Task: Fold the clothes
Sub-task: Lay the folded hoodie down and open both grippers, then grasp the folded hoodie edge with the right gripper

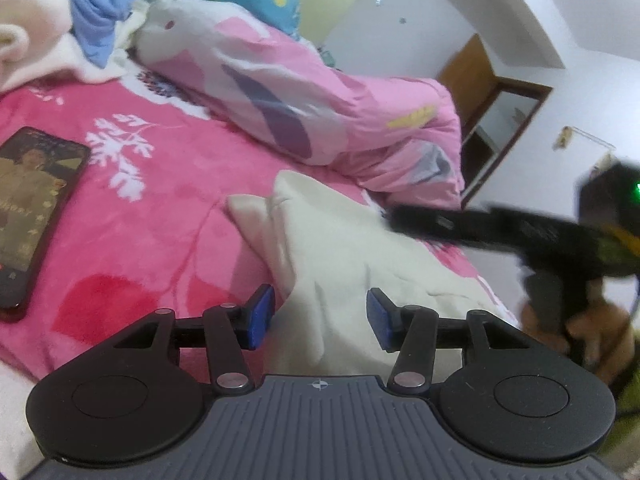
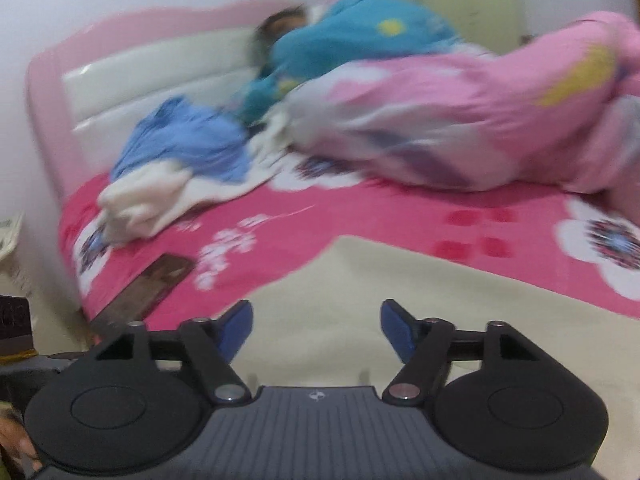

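Observation:
A cream garment lies spread on the pink flowered bed sheet. My left gripper hovers low over its near part, jaws open, with a raised fold of the cloth between the blue pads, which do not press on it. My right gripper shows there as a blurred black shape at the garment's right edge, held by a hand. In the right wrist view, my right gripper stands open above the cream garment, with nothing gripped.
A phone with a lit screen lies on the sheet at the left. A rolled pink quilt runs along the far side. Blue and white clothes are heaped near the headboard. A person lies under a teal blanket.

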Demonstrator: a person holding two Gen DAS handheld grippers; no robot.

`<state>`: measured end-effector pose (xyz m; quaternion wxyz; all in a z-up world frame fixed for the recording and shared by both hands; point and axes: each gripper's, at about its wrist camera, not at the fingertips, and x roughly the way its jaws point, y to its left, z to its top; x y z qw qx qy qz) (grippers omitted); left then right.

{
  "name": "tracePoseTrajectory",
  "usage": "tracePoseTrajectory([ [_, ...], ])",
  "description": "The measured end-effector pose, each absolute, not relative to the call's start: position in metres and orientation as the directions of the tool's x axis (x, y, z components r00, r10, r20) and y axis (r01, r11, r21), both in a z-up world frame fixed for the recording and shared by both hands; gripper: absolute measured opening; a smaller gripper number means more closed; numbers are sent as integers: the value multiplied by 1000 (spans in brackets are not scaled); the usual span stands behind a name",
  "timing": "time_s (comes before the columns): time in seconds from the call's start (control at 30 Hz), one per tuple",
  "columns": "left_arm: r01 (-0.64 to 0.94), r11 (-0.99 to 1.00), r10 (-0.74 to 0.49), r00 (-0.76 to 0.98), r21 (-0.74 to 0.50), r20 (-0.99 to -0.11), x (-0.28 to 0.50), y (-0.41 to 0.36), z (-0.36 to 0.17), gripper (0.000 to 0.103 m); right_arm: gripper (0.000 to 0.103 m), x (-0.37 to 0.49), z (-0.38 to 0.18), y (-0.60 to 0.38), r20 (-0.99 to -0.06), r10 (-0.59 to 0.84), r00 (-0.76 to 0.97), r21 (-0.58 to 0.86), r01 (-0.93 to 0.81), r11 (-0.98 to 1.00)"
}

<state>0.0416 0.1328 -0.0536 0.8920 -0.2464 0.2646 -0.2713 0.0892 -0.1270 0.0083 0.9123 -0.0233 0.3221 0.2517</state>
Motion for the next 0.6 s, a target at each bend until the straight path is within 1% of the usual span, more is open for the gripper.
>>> tracePoseTrajectory([
  [0.07,378,712,-634,708,-592,-310,40,135,-53,50,80,105,7,-107,-628,448,637,108,-499,860],
  [0.17,423,690,-661,698,-588,-274,40,134,-51,50,81,132,2,-87,-700,435,567,111,-515,850],
  [0.27,465,696,-670,694,-547,-263,39,127,-47,50,81,158,-8,-71,-779,388,493,92,-522,848],
  [0.3,481,701,-672,692,-527,-263,38,124,-46,50,79,167,-12,-67,-805,364,468,79,-524,848],
  [0.37,505,713,-671,693,-487,-264,37,117,-45,50,70,181,-19,-62,-849,326,416,64,-531,845],
  [0.43,522,722,-669,694,-453,-266,35,112,-45,50,52,187,-22,-61,-870,307,385,52,-548,835],
  [0.47,526,724,-669,695,-447,-265,35,112,-45,50,45,186,-22,-62,-873,302,383,46,-552,832],
  [0.5,529,724,-669,695,-442,-263,35,111,-45,50,31,185,-21,-64,-873,299,386,39,-555,831],
  [0.53,527,723,-669,696,-447,-260,35,113,-44,50,23,183,-20,-67,-869,304,391,48,-543,838],
  [0.6,513,700,-679,695,-497,-239,38,125,-44,51,17,175,-14,-82,-843,335,420,103,-486,868],
])
